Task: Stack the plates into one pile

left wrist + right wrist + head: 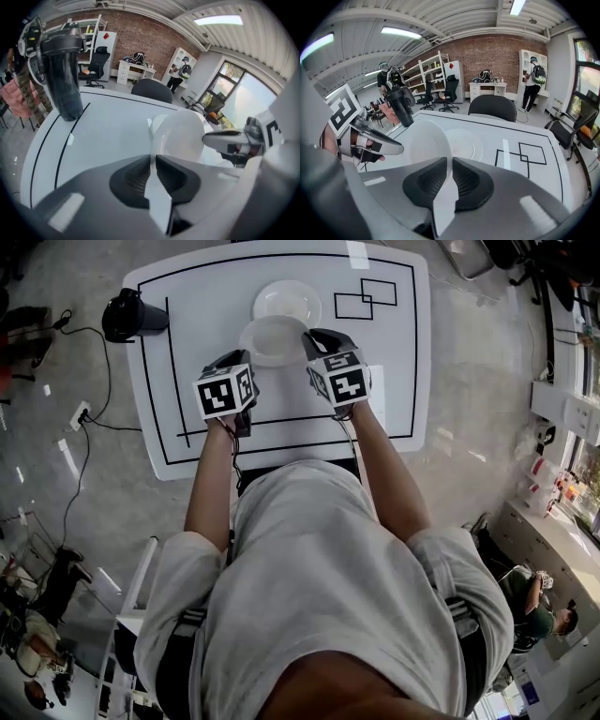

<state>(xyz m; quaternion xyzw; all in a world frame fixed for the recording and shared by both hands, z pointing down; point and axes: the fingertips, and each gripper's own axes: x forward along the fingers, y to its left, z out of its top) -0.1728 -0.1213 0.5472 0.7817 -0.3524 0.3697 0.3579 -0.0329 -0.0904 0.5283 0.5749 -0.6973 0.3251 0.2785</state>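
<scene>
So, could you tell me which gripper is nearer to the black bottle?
Left. The left gripper grips the plate by the rim on the side of the bottle; the right gripper grips the opposite rim, farther from it.

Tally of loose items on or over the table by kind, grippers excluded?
White plates: 2 (held plate, resting plate)
Black bottle: 1
Total: 3

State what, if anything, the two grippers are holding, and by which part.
Both hold one white plate by its rim: the left gripper clamps its left edge, the right gripper its right edge.
</scene>
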